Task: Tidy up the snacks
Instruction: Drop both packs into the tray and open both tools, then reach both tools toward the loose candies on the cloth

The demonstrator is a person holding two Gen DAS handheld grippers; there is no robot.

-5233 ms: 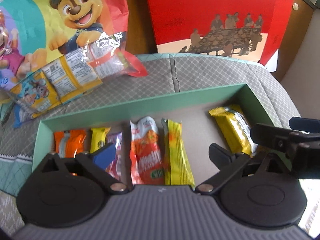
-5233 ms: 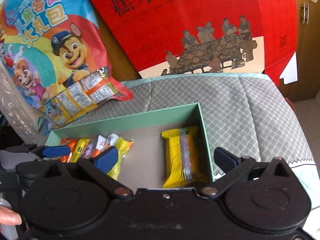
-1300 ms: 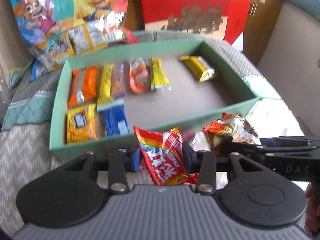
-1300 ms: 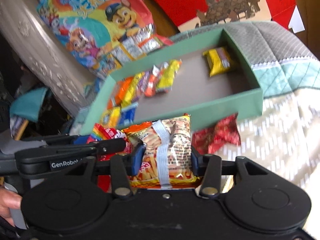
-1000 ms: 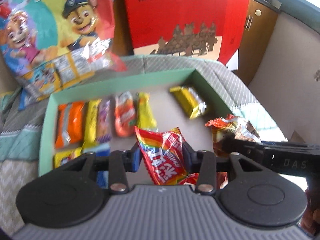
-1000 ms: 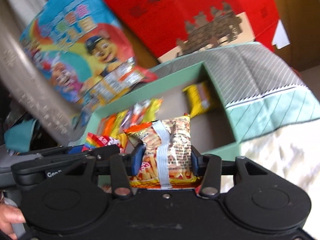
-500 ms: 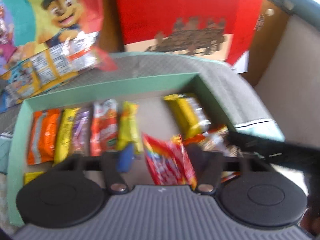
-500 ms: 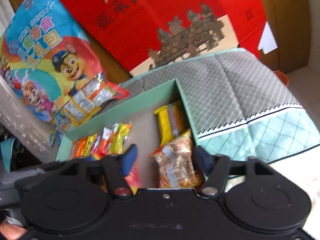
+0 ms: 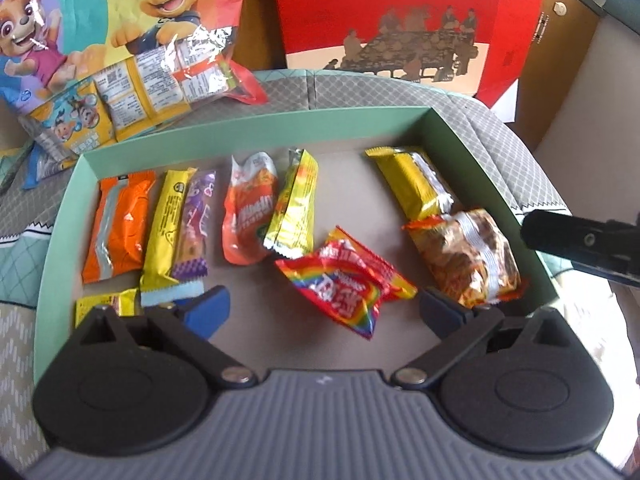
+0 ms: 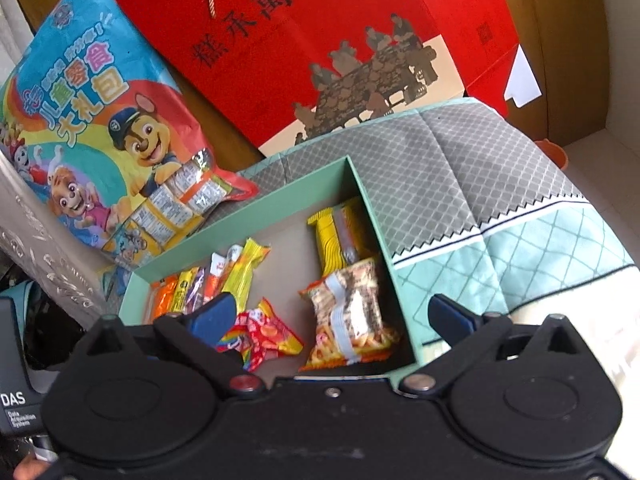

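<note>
A shallow green box (image 9: 260,128) lies on a quilted cover. A rainbow packet (image 9: 348,280) rests loose on the box floor, just beyond my left gripper (image 9: 326,312). That gripper's jaws are opening wide, with the pads clear of the packet. An orange crisp packet (image 10: 350,316) lies against the box's right wall (image 10: 372,216), between the opening jaws of my right gripper (image 10: 330,316), untouched by them. A yellow packet (image 9: 412,184) sits behind it. Several bars and pouches, among them an orange bar (image 9: 118,224), line the left half.
A cartoon gift bag (image 9: 80,20) with packets spilling from it and a red paper bag (image 9: 400,8) stand behind the box. The quilted cover (image 10: 460,168) stretches to the right. A wooden cabinet (image 10: 560,40) is at the far right.
Both grippers carried their packets over the box, sank a little and spread their jaws. The rainbow packet and the crisp packet dropped onto the box floor.
</note>
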